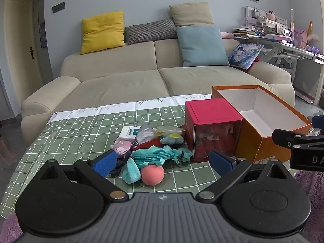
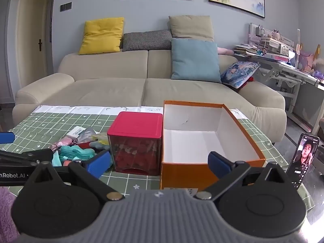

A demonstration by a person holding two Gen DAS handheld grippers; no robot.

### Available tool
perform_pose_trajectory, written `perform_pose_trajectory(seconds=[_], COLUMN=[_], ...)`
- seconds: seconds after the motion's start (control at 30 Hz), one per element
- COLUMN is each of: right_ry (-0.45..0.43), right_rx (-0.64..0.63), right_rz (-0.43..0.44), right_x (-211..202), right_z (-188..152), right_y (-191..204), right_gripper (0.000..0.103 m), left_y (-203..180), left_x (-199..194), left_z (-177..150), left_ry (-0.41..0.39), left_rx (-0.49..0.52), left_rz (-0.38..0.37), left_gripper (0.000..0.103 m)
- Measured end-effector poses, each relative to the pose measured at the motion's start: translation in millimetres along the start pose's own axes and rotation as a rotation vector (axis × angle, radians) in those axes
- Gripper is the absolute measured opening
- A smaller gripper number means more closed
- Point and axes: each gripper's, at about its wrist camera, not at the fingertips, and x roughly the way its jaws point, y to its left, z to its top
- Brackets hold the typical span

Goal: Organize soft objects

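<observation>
Left wrist view: we hold both tools, left tool and right tool, spread wide and unloaded; orange box bare inside, soft pile left of it unsorted.

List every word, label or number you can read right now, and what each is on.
"nRobot.AI", cut off at the frame edge: on the left gripper's body, in the right wrist view.
"DA", cut off: on the right gripper's body, in the left wrist view.
White packet: print too blurred.
Orange box label, tablecloth script, phone screen: too small.

Orange box just right of red-lidded container.
</observation>
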Motion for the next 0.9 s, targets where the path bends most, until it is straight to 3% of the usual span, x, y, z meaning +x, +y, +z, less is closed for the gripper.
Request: perform_pose_trajectory(seconds=[0.9], right_ry=[0.002], right_rx=[-0.001], right_rz=[-0.001], right_x=[6], right_z=[-6], right_y=[1], right_gripper=[0.100], left_y=[3], left_x=[3], left_z=[-4], left_ry=[0.015], left_rx=[-0.025], left_rz=[-0.039], left_gripper=[0.103])
